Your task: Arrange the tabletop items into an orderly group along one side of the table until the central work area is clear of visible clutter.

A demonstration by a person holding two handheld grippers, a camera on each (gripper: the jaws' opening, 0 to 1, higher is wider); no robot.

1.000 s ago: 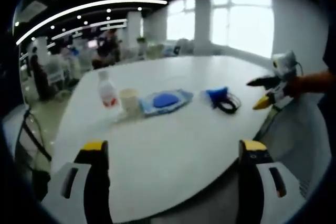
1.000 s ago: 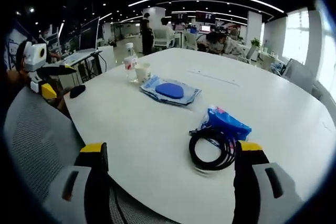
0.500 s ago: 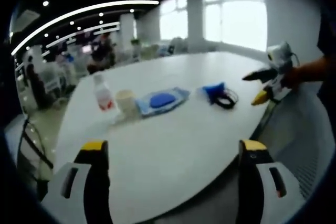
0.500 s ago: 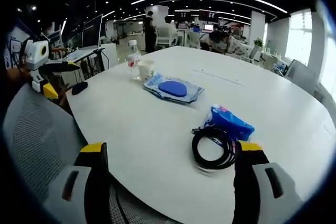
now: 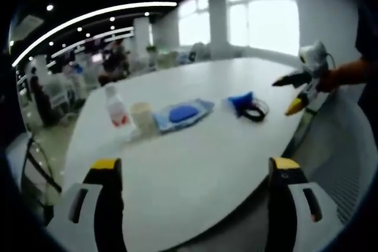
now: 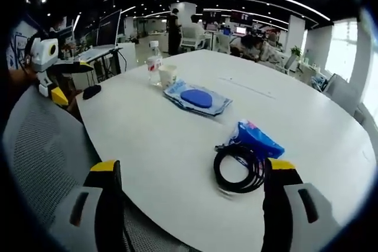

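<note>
- Left claw (image 5: 192,172): spread, empty, above near bench (image 5: 195,169) edge.
- Right claw (image 6: 192,172): spread, empty.
- Black cable coil (image 6: 238,167): touching blue pack (image 6: 258,139), near right jaw.
- Bottle (image 6: 155,68), cup (image 6: 168,76), blue-pad pouch (image 6: 198,98): grouped farther left.

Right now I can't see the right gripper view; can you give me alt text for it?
A white table holds a coiled black cable touching a blue packet near the open right gripper. Farther off lie a clear pouch with a blue pad, a paper cup and a bottle. The left gripper hovers at left above a mesh chair.
</note>
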